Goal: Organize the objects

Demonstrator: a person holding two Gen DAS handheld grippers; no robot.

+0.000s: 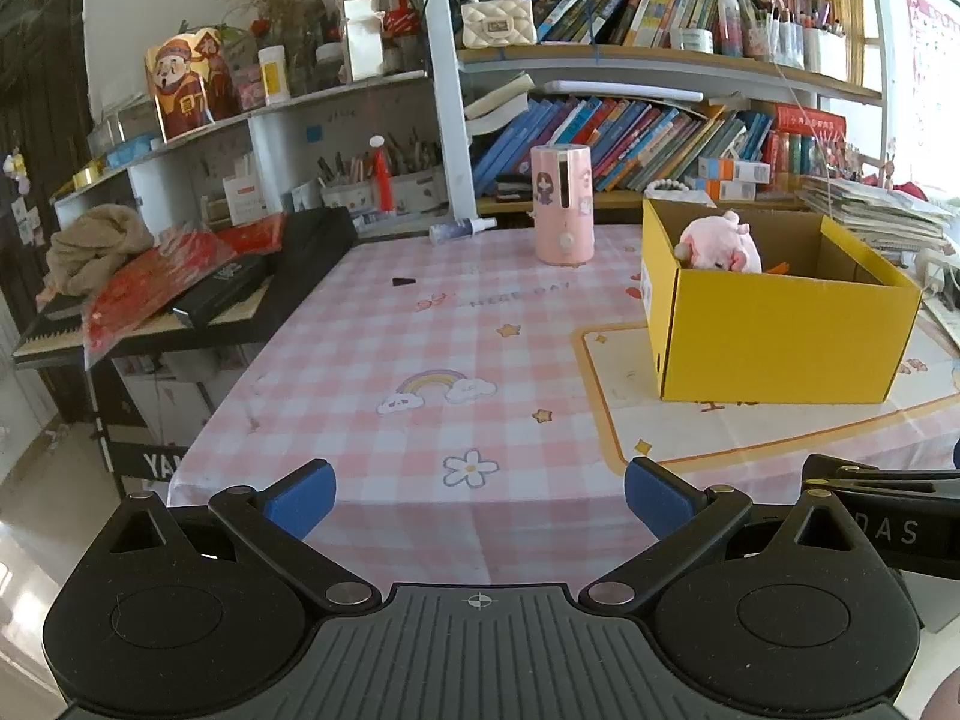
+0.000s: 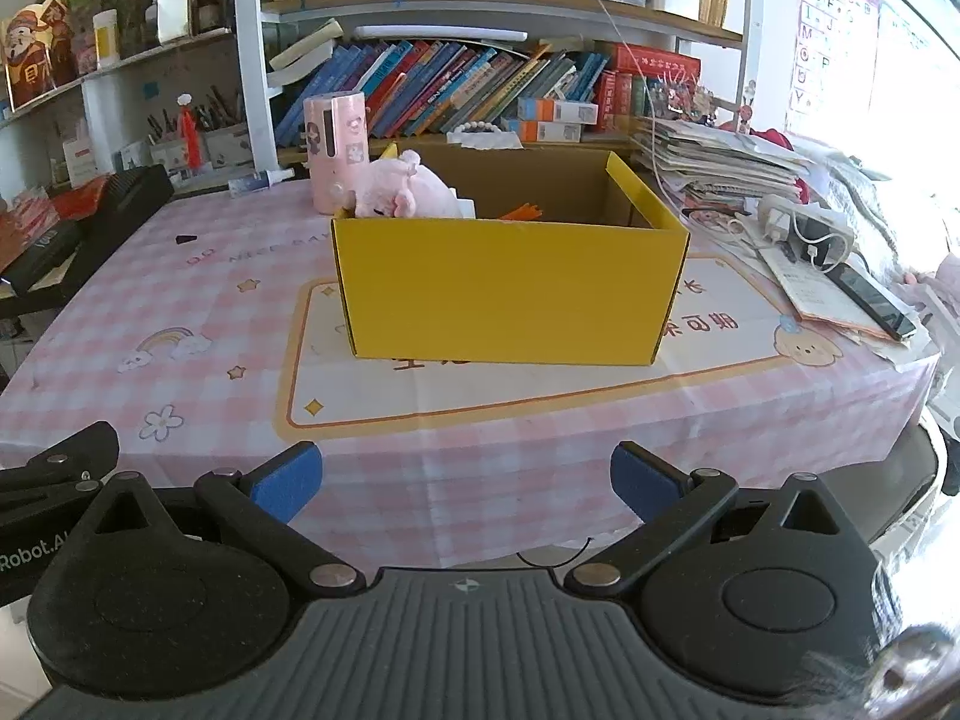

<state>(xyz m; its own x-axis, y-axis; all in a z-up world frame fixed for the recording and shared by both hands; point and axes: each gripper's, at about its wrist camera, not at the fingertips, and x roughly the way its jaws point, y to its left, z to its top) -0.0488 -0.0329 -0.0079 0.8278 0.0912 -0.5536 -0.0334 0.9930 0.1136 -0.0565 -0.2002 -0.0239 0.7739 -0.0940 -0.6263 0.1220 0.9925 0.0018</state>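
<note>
Both the left gripper [image 1: 480,495] and right gripper [image 2: 467,474] hover spread and empty at the surface's [image 1: 384,348] near edge. Ahead of the right gripper sits the yellow box [image 2: 510,294], holding a pink plush toy [image 2: 408,192] in its far-left corner.

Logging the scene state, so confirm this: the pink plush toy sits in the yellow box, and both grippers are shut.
Not quite. The pink plush toy does sit in the yellow box, but the left gripper and right gripper are open, as each wrist view shows.
</note>
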